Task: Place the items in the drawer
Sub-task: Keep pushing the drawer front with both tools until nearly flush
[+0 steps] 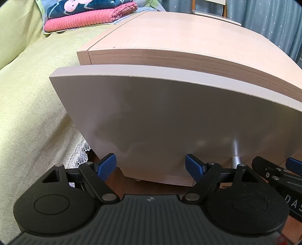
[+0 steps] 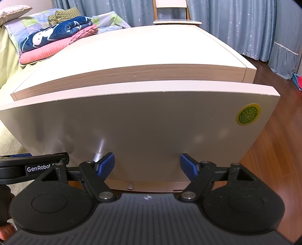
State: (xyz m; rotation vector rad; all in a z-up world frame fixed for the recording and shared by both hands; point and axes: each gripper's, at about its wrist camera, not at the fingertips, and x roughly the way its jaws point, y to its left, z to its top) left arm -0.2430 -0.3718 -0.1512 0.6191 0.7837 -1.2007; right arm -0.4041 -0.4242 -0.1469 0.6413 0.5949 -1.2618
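The pale drawer front [image 1: 169, 113] of a wooden nightstand [image 1: 169, 34] fills both views, standing slightly forward of the top's edge [image 2: 132, 73]. The drawer's inside is hidden. A metal handle post [image 1: 235, 160] sticks out low on the front, and it also shows in the right wrist view as the same post [image 2: 97, 156]. My left gripper [image 1: 150, 162] is open and empty, close to the front's lower left part. My right gripper [image 2: 147, 160] is open and empty, just right of the handle. Each gripper's body edges into the other's view.
A bed with a yellow-green cover [image 1: 32, 94] lies to the left, with folded pink [image 2: 49, 50] and navy towels [image 2: 56, 32] stacked on it. Wooden floor [image 2: 279, 141] spreads to the right. Blue curtains [image 2: 245, 24] and a chair [image 2: 170, 11] stand behind. The front carries a green round sticker [image 2: 248, 114].
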